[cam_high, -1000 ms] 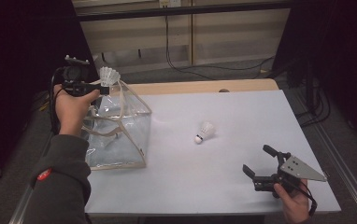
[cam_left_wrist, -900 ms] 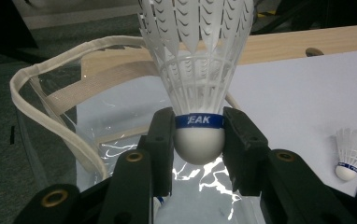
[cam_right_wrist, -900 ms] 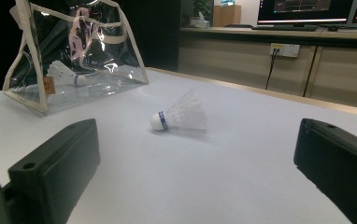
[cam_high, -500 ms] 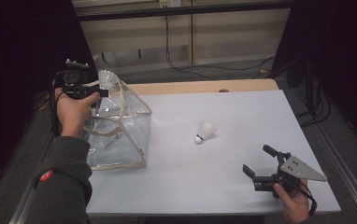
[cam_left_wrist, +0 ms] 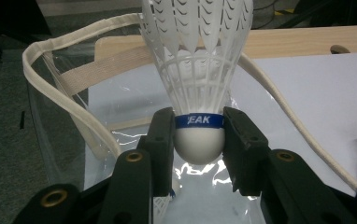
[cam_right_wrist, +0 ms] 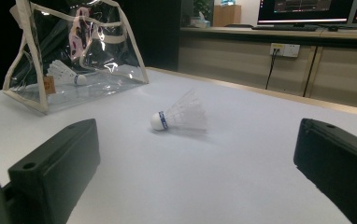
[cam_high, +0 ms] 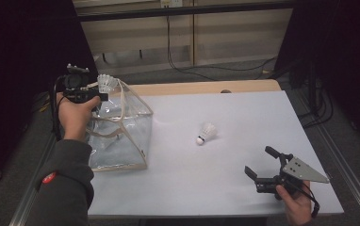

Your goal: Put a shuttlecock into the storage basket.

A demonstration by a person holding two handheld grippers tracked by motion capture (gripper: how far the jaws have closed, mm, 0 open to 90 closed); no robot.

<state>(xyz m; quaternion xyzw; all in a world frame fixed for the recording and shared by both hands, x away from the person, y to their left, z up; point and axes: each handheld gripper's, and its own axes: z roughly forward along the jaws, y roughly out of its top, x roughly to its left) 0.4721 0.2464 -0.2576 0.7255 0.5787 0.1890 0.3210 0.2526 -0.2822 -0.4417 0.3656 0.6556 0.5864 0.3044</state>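
- The left gripper pinches a white shuttlecock by its cork, feathers up, above the open top of a clear bag.
- The right gripper rests with jaws spread wide and empty, near a second shuttlecock lying on the table.
- Risk: released off-centre, the shuttlecock may catch the bag's cloth handle and fall outside.

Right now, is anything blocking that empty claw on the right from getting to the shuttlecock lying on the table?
Nothing visible. The right claw is open, and bare white table lies between it and the loose shuttlecock. The clear bag stands off to the left, out of that path.
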